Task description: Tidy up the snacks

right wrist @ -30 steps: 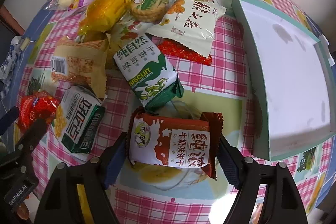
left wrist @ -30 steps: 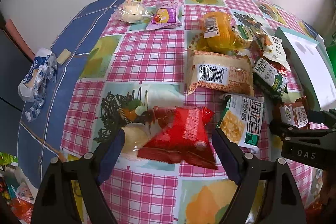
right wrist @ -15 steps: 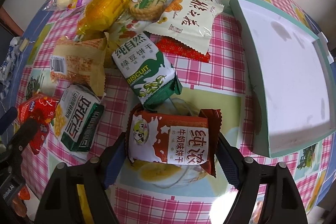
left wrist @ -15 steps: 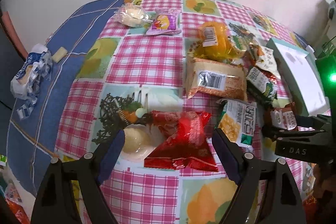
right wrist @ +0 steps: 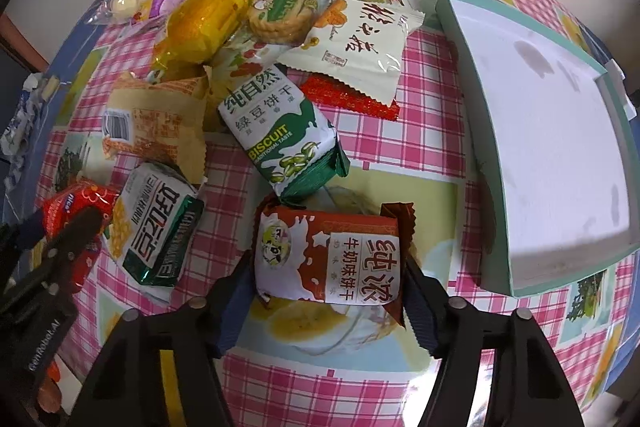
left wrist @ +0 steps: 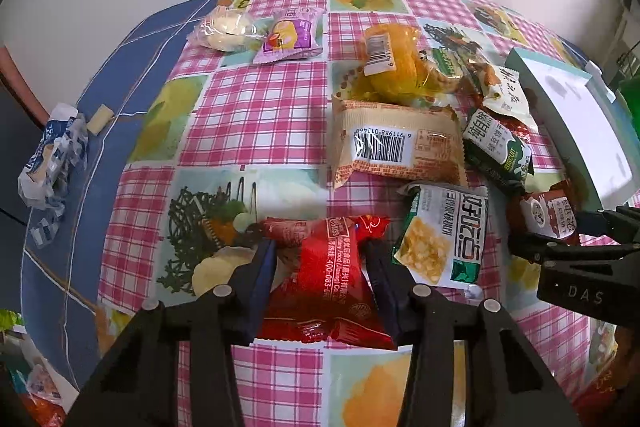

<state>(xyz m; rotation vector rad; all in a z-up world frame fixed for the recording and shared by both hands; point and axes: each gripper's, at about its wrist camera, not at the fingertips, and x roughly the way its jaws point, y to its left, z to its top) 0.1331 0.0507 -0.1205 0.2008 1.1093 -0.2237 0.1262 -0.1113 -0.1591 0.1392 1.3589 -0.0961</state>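
A red snack packet [left wrist: 324, 283] lies on the checked tablecloth [left wrist: 256, 115], pinched at its middle by my left gripper [left wrist: 320, 259], whose jaws are closing and press on both its sides. In the right wrist view a brown milk-biscuit packet [right wrist: 332, 259] sits between the fingers of my right gripper [right wrist: 328, 287]; those jaws are closing too, with the pads against its ends. Each gripper shows in the other's view: the right gripper [left wrist: 560, 227] over the brown packet [left wrist: 548, 215], the left gripper [right wrist: 60, 227] at the red packet [right wrist: 76, 199].
A shallow teal box with a white floor [right wrist: 560, 131] stands right of the brown packet. A green biscuit packet [right wrist: 280, 131], a corn snack packet [right wrist: 156, 227], a tan packet [right wrist: 156, 123] and several others crowd the middle. A crumpled wrapper [left wrist: 52, 155] lies far left.
Both pairs of jaws have narrowed: the left fingers have come in onto the red packet and squeezed it, the right fingers onto the ends of the brown packet.
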